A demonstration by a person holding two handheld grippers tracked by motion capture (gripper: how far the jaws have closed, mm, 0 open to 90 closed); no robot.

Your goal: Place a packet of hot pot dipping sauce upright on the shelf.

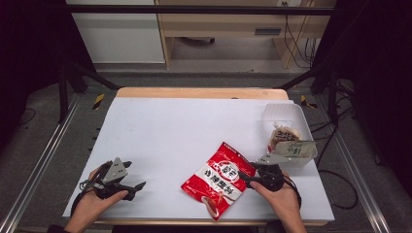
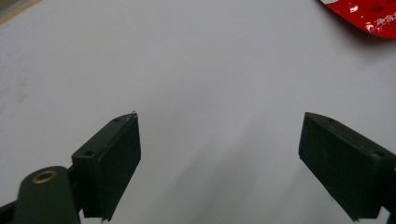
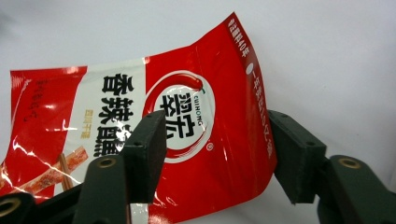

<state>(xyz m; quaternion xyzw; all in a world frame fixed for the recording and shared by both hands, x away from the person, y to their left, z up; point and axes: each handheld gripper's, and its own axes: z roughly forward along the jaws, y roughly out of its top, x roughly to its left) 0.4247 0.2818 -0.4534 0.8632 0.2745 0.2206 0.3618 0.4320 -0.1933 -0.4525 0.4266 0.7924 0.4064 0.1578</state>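
Your right gripper (image 1: pixel 248 177) sits near the desk's (image 1: pixel 170 126) front edge, jaws spread around the right edge of the red snack bag (image 1: pixel 219 179), not clamped. The bag lies flat, front-centre. Your left gripper (image 1: pixel 135 189) is released over bare desk at the front-left corner. A clear container (image 1: pixel 282 112) with packets sits at the right edge.

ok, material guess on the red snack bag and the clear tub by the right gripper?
Red snack bag: looks like thin glossy plastic film, going by the bright glare streaks, creases and curling edge. Clear tub: probably thin translucent plastic, milky and see-through, with packets visible through its wall. Right gripper: jaws stand open, straddling the bag's edge.
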